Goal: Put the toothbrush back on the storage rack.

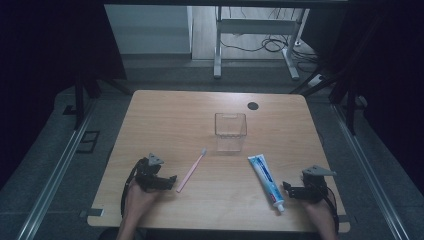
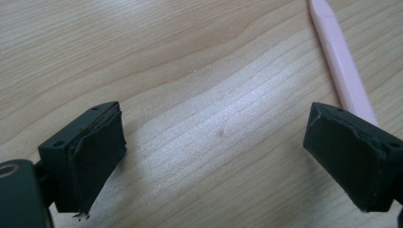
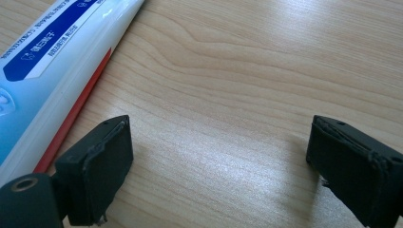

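Lab-like recording space: wooden table [image 1: 165, 115], dark curtains [image 1: 45, 50], floor rails [image 1: 55, 170], cables [image 1: 272, 45].

On the table [image 1: 165, 110], a cup [image 1: 230, 131] stands mid-table; the toothbrush [image 1: 191, 170] lies nearer and left of it, the toothpaste [image 1: 266, 180] nearer and right

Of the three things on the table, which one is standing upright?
The clear plastic cup, standing open-topped near the table's middle. The pink toothbrush and the toothpaste tube both lie flat on the wood, nearer the person.
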